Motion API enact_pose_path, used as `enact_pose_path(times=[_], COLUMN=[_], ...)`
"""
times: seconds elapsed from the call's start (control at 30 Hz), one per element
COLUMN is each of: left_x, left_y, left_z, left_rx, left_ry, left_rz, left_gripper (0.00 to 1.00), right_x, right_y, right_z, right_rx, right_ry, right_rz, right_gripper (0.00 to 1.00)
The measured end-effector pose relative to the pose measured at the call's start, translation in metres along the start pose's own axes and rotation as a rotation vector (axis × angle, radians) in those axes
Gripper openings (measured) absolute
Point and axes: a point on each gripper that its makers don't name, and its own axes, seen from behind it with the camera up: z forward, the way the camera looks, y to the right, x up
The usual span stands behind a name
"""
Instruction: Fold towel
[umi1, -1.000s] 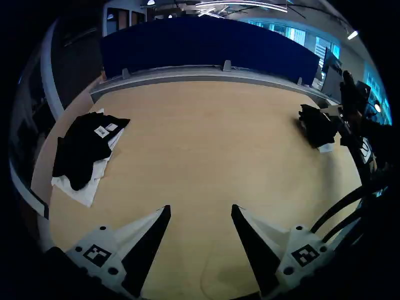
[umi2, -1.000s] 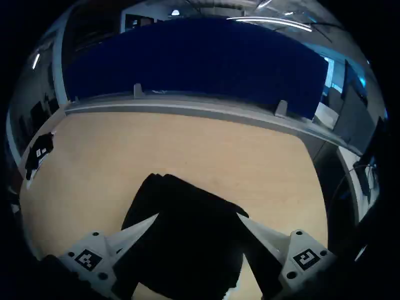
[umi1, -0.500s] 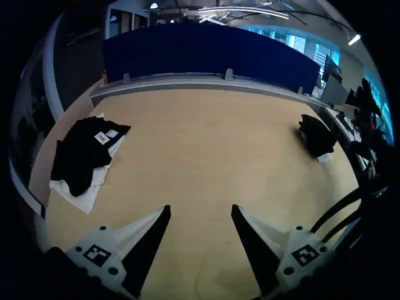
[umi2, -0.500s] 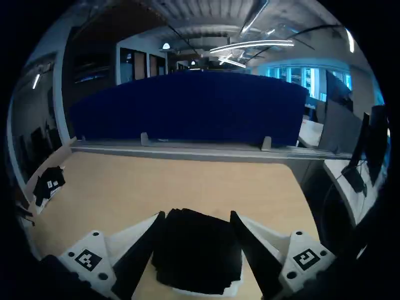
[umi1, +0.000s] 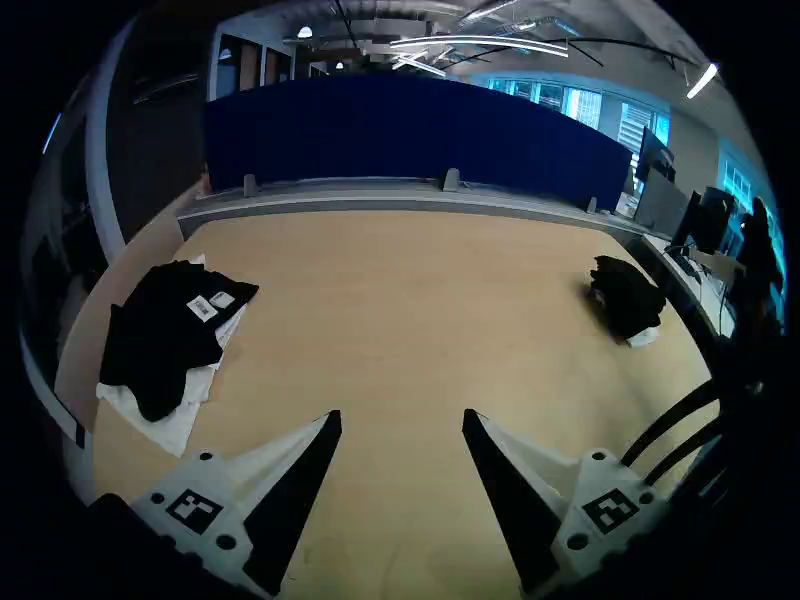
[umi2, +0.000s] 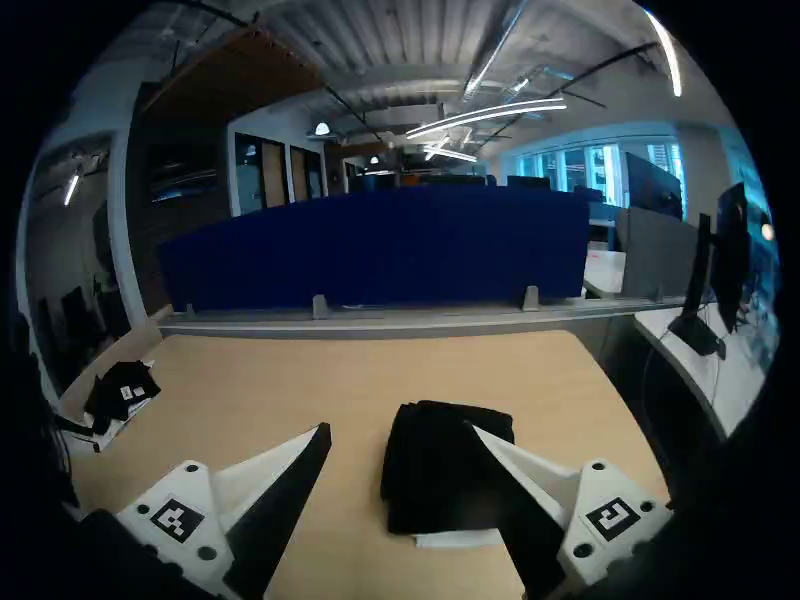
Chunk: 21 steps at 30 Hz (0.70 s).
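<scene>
Since the folded towel (umi2: 440, 470) is lying finished, I am holding the left hand-held gripper (umi1: 401, 415) and right hand-held gripper (umi2: 396, 430) apart, empty; next I am likely fetching the pile (umi1: 165, 320) far left of it.

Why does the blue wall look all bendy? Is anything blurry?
Left gripper view: the fisheye lens bows the blue divider and the table edge; nothing looks blurred. Right gripper view: ceiling lights glare bright, and the folded black towel is too dark for detail.
</scene>
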Motion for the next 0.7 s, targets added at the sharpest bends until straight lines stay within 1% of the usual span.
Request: enact_pose_path(times=[0.17,0.27,0.37,0.47,0.7], left_x=[0.012,0.017,0.025,0.038,0.090], left_y=[0.000,-0.001,0.000,0.000,-0.007], left_z=[0.001,0.002,0.002,0.000,-0.017], left_rx=[-0.013,-0.020,-0.032,-0.042,-0.039], left_ry=[0.044,0.070,0.112,0.173,0.397], left_rz=[0.001,0.004,0.005,-0.001,-0.034], left_gripper=[0.90,0.90,0.90,0.90,0.90], right_x=[-0.009,-0.012,-0.015,-0.017,-0.018], right_y=[-0.015,-0.018,-0.018,-0.018,-0.022], right_z=[-0.018,-0.025,-0.030,-0.035,-0.047], right_rx=[-0.014,-0.026,-0.043,-0.058,-0.064], right_ry=[0.023,0.041,0.046,0.052,0.077], right_rz=[0.004,0.010,0.017,0.019,0.007], right_gripper=[1.00,1.00,1.00,1.00,1.00])
